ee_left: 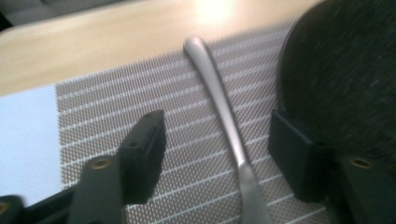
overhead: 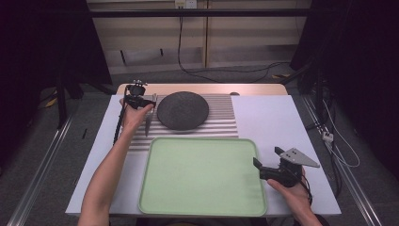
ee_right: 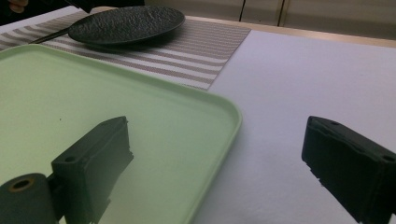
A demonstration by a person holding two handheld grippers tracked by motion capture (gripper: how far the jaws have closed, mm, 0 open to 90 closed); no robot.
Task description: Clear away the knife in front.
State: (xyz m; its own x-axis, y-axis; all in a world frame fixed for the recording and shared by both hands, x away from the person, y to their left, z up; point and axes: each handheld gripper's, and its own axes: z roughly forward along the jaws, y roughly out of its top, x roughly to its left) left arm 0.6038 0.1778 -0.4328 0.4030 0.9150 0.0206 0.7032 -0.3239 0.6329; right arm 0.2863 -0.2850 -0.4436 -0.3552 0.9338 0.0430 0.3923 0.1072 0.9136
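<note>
A silver metal utensil (ee_left: 219,107) lies on the striped placemat (ee_left: 116,107), just left of a dark round plate (overhead: 182,110). In the high view the utensil (overhead: 147,123) runs front to back beside the plate. My left gripper (ee_left: 217,123) hangs low over it. Its jaws stand on either side of the handle with a gap to each, open, and the right jaw is close against the plate's edge (ee_left: 341,70). My right gripper (overhead: 267,157) rests open at the right rim of a pale green tray (overhead: 202,174), with nothing between its jaws (ee_right: 215,149).
The placemat (overhead: 221,117) lies at the back of a white table (overhead: 277,117), with a bare wooden strip (overhead: 202,88) behind it. The tray (ee_right: 140,116) takes up the front middle. White table surface (ee_right: 289,84) lies to the right of the tray.
</note>
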